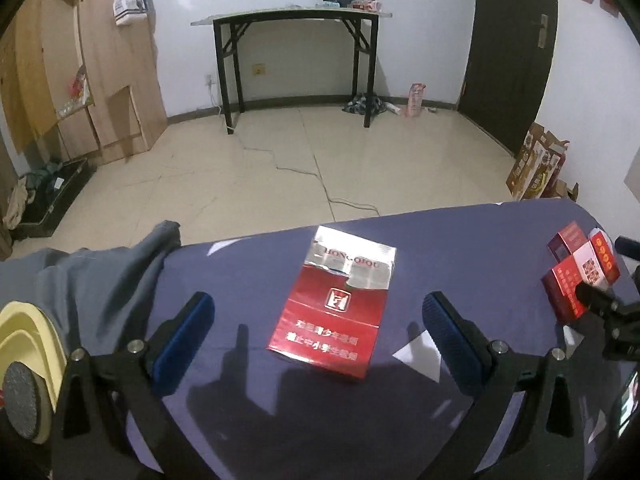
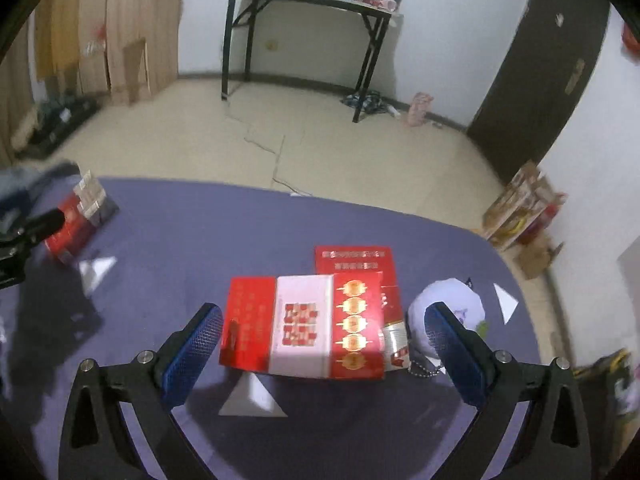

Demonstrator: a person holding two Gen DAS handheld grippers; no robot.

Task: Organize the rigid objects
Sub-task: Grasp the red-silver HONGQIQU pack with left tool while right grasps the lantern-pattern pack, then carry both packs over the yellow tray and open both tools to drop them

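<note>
A red cigarette pack [image 1: 336,304] with a silver top lies flat on the purple-blue tablecloth [image 1: 460,248]. My left gripper [image 1: 320,320] hovers over it, open, with a gap between each pad and the pack. My right gripper [image 2: 324,332] is open around a red and white box [image 2: 304,324] with gold lanterns, and its pads do not touch the box. A second red pack [image 2: 356,260] lies just behind that box. A pale plush keychain [image 2: 448,304] sits by the right finger. The same stack of red boxes [image 1: 580,276] shows at the right edge of the left wrist view.
A grey cloth [image 1: 100,276] and a yellow object [image 1: 24,332] lie at the table's left end. White paper triangles [image 2: 252,396] are scattered on the cloth. Beyond the table edge are tiled floor, a black folding table [image 1: 296,20], a dark door [image 1: 512,52] and cartons [image 2: 520,208].
</note>
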